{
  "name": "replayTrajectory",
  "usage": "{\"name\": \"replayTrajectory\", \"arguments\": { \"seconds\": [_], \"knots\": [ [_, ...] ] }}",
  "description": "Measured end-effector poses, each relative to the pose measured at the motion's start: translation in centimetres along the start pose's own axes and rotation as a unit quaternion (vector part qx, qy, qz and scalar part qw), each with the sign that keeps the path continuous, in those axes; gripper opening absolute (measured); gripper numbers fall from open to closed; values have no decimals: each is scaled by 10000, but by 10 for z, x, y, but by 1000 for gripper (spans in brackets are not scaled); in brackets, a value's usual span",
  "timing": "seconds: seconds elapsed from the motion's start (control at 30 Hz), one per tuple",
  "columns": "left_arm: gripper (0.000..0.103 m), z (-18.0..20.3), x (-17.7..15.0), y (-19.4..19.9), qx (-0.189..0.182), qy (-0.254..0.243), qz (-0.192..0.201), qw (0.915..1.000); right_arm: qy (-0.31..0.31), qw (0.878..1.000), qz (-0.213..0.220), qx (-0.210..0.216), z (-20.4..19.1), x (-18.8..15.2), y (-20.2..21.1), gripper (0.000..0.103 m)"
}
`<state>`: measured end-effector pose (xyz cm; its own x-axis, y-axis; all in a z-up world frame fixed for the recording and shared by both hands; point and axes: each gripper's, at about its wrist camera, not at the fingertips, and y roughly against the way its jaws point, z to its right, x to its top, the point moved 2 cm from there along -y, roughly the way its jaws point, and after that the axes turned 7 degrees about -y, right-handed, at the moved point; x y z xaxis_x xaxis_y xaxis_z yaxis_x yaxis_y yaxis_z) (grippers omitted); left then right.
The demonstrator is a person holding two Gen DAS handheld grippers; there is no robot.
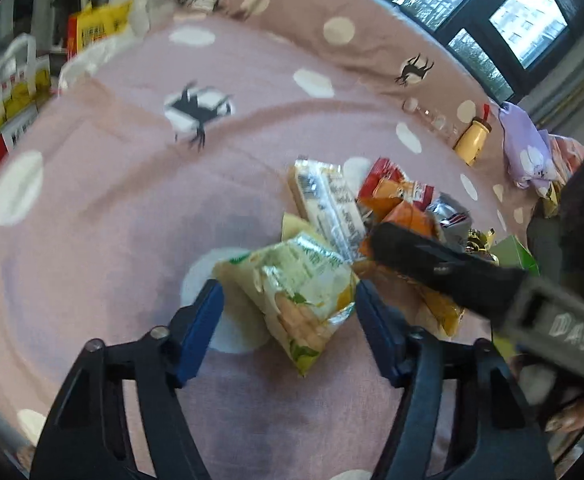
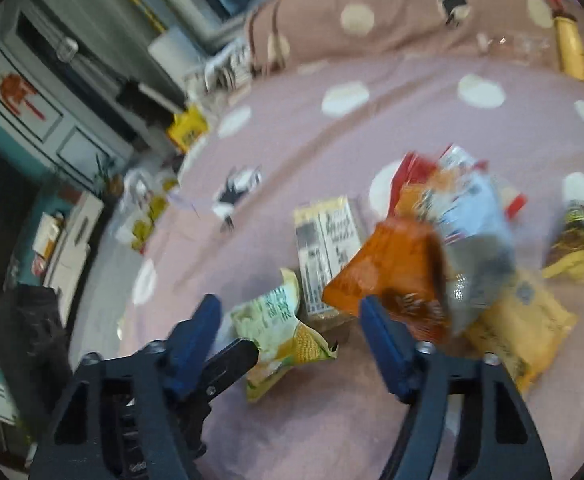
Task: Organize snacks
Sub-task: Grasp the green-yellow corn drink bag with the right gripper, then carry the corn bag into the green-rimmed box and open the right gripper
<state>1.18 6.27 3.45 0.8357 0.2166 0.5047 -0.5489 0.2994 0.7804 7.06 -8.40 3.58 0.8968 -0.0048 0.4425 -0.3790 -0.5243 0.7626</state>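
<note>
On the pink spotted bedspread [image 1: 132,200] lies a heap of snack packets. My left gripper [image 1: 290,308] is shut on a green and yellow packet [image 1: 292,280], with a blue pad against each side of it. That packet [image 2: 284,328] and the left gripper's black finger [image 2: 232,360] also show in the right wrist view. My right gripper [image 2: 290,316] stands open just above them. An orange packet [image 2: 392,276] touches its right fingertip only. The right gripper's finger [image 1: 432,260] crosses over the orange packet [image 1: 412,216]. The picture is blurred.
The heap holds a long white and yellow packet [image 2: 328,240], a red one [image 2: 412,168], a silver one [image 2: 476,240] and a yellow one [image 2: 520,320]. A yellow bottle [image 1: 472,140] and purple cloth [image 1: 528,148] lie far right. Yellow bags [image 1: 96,28] stand beyond the bed's left edge.
</note>
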Motion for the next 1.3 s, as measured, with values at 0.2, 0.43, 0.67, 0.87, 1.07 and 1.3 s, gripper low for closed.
{"name": "replayTrajectory", "arguments": {
  "seconds": [0.2, 0.43, 0.67, 0.87, 1.07, 1.3],
  "knots": [
    [44, 6, -7, -15, -118, -32, -294, 9995, -62, 9990, -432, 108, -1, -9, -35, 59],
    [24, 10, -12, -12, -135, -316, -97, 9994, -20, 9990, -432, 122, 5, -16, -35, 59],
    [17, 31, -12, 2, -254, -760, 252, 9965, -246, 9965, -318, 734, 5, -23, -18, 49],
    [17, 73, -7, 28, -409, -1342, 755, 9872, -284, 9960, 381, 759, 6, -25, 37, 49],
    [17, 129, -1, 42, -651, -1957, 1054, 9728, -476, 9901, 1162, 629, 28, -22, 99, 49],
    [19, 203, -3, 36, -1019, -2589, 1165, 9534, -1027, 9759, 1889, 373, 78, -22, 161, 49]
  ]
}}
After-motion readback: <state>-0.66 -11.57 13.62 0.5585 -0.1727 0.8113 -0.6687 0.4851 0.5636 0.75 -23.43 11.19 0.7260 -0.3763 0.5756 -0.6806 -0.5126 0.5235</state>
